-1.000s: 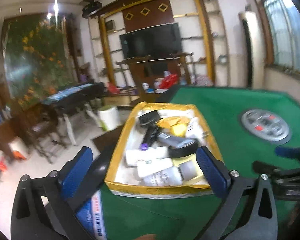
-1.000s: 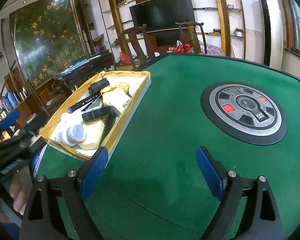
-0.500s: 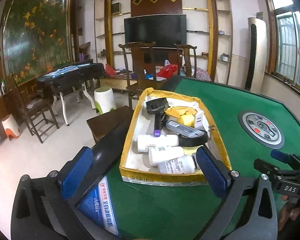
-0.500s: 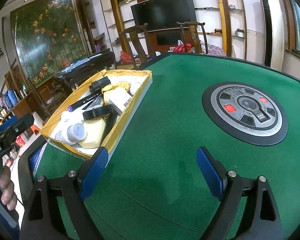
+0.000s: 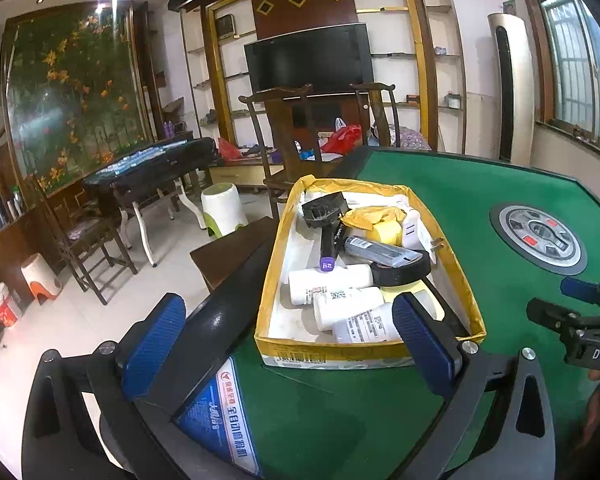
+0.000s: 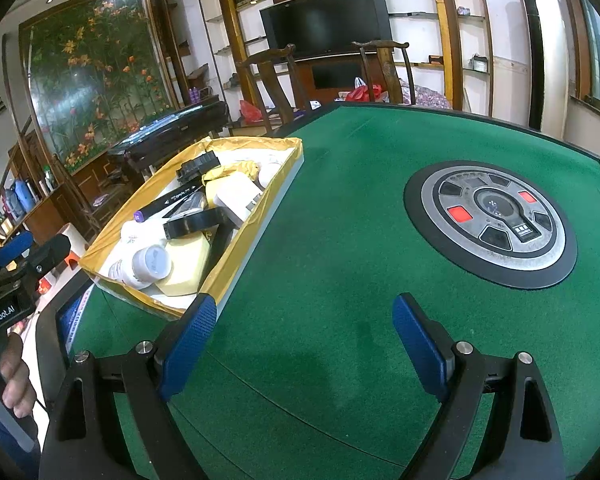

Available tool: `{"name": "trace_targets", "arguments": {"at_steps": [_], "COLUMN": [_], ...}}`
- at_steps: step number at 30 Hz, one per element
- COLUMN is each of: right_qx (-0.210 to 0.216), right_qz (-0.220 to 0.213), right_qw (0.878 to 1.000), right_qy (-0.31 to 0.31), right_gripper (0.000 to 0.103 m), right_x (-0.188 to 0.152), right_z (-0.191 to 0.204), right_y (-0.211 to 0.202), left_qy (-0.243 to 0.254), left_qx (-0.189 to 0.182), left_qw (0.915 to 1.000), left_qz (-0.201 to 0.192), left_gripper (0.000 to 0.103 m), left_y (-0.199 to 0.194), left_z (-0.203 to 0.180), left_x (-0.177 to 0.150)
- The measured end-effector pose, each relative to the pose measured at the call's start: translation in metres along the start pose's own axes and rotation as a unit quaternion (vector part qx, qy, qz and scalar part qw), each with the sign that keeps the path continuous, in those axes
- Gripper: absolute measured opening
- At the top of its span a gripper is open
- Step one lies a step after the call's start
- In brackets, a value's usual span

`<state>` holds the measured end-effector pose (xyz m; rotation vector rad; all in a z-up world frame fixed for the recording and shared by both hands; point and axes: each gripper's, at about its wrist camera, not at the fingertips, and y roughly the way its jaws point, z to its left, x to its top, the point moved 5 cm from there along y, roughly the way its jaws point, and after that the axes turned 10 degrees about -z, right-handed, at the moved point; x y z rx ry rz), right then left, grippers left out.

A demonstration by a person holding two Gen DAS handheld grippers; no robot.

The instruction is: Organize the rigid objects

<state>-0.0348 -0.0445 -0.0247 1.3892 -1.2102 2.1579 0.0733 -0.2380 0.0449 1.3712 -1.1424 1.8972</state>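
Cardboard box point(image 5: 464, 300) of bottles point(image 5: 348, 304), black tape roll point(image 5: 402, 270) and marker point(image 5: 332, 242) sits at my green table's point(image 6: 340, 280) left edge; my left gripper point(image 5: 288, 340) and right gripper point(image 6: 300, 344) gape, empty, before it.

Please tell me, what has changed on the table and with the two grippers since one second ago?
Only the left gripper moved: its aim swung a little across the room, so the box shifts within its view. It took hold of nothing; its jaws remain open. The right gripper stayed where it was, open and empty above the green table. The bottles, tape roll and other things in the box lie as before.
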Motion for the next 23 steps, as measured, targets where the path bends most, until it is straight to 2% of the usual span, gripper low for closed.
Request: {"name": "trace_targets", "arguments": {"at_steps": [15,23], "right_qx": [-0.001,-0.001], "right_qz": [0.001,0.001], "right_qw": [1.0,1.0], "right_qy": [0.001,0.002], "right_gripper": [0.087,0.087], "right_x": [-0.0001,0.0002], "right_z": [-0.001,-0.0014], "right_y": [0.0001,0.0], "left_qy": [0.009,0.013], "left_qx": [0.007,0.01], "left_qw": [0.9999,0.9997], "left_qz": [-0.001,0.019], "left_gripper": [0.103,0.103], "left_y": [-0.0009,0.0025], "left_z": [0.0005,0.0021], "left_x": [-0.0003,-0.0084]}}
